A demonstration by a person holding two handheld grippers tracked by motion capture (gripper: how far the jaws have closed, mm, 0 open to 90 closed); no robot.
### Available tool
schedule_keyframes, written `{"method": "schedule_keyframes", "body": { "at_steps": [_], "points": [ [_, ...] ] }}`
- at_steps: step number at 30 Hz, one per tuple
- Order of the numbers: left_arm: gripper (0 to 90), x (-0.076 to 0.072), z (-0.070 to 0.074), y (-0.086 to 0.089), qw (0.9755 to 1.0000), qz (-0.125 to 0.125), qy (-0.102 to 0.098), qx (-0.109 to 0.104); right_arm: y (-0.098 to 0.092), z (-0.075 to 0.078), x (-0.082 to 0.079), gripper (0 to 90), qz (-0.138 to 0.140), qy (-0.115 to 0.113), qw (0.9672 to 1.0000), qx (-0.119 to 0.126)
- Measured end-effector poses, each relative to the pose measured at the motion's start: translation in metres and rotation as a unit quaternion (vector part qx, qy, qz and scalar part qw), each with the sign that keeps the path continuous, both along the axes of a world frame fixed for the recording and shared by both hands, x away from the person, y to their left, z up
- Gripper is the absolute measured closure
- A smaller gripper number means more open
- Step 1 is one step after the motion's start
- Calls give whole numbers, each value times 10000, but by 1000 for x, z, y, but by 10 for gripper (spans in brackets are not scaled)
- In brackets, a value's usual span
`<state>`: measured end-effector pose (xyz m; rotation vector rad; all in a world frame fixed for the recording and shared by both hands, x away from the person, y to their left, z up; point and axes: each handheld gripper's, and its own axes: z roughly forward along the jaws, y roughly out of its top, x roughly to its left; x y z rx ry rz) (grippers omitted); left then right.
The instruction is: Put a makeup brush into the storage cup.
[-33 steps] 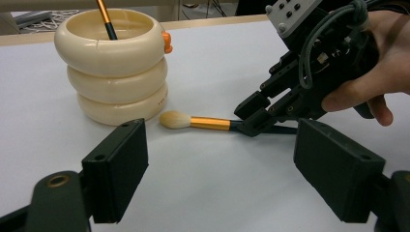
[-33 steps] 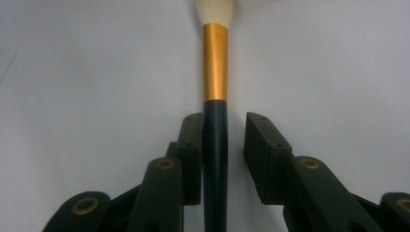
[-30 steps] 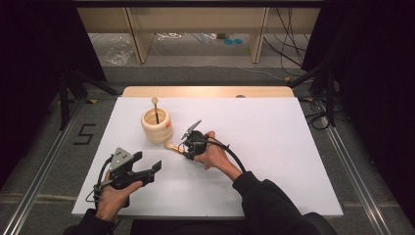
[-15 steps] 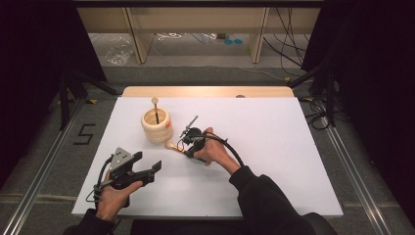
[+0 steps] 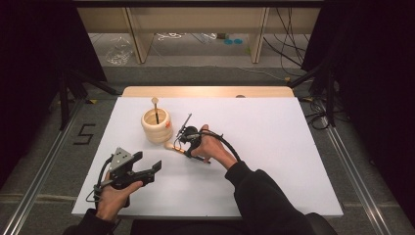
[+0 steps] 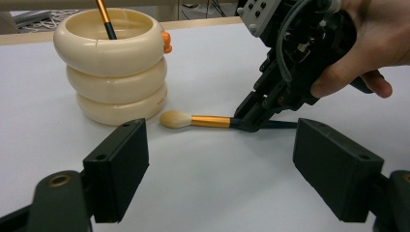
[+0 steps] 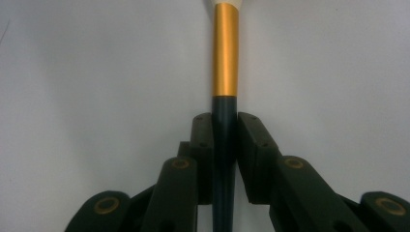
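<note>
Seen from the high view, the white table [image 5: 274, 161] carries a cream ringed holder [image 5: 156, 126] toward ten o'clock of its middle, with one brush [image 5: 155, 108] standing upright inside it. Just at four o'clock of the holder lies the makeup brush [image 5: 172, 146], flat on the board, its pale bristle head pointing toward the holder. The right gripper [image 5: 188, 142] bears down on the brush's handle end, with the person's right hand behind it at four o'clock. The left gripper [image 5: 142, 169] rests near the table's seven o'clock edge, well apart from the brush, with its jaws spread.

From the left gripper view, that gripper's own two black jaws stand wide at the bottom, nothing between them. Beyond them the makeup brush [image 6: 203, 121] lies level on the table, its bristles just beside the foot of the ringed holder [image 6: 113, 65] at ten o'clock. The right gripper [image 6: 258, 118] is clamped on the dark handle behind the gold ferrule.

Along the right gripper view, the pads press both sides of the dark handle of the makeup brush [image 7: 225, 63], the jaws having just closed on it; the gold ferrule runs straight toward twelve o'clock.
</note>
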<state>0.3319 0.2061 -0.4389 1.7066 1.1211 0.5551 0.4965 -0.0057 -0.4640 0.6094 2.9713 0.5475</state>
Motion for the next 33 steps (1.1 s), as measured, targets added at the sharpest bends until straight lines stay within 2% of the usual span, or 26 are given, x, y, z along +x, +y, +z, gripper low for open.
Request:
{"method": "schedule_keyframes", "body": {
  "at_steps": [4,16,18,22,23,28,29,30,33],
  "points": [
    [201,0,0,0,10000,6,9,-14,2,1,1,777,-35,58,10000,-55],
    [202,0,0,0,10000,-7,11,-21,7,3,3,779,92,126,9994,-301],
    [202,1,0,0,10000,-13,2,-22,6,2,5,780,251,8,9992,-304],
    [202,0,0,0,10000,0,10,-18,6,2,5,780,254,10,9992,-310],
    [202,0,0,0,10000,-10,13,-12,7,3,3,780,123,96,9994,-312],
    [202,1,-1,0,10000,-3,19,-25,6,3,1,781,157,-10,9994,-316],
    [202,1,-1,0,10000,-1,21,-23,4,2,4,781,284,-55,9991,-304],
    [202,1,-1,0,10000,5,33,-44,4,4,1,782,195,47,9994,-276],
    [202,1,-1,0,10000,15,31,-40,-1,7,1,782,146,-6,9998,-153]
  ]
}}
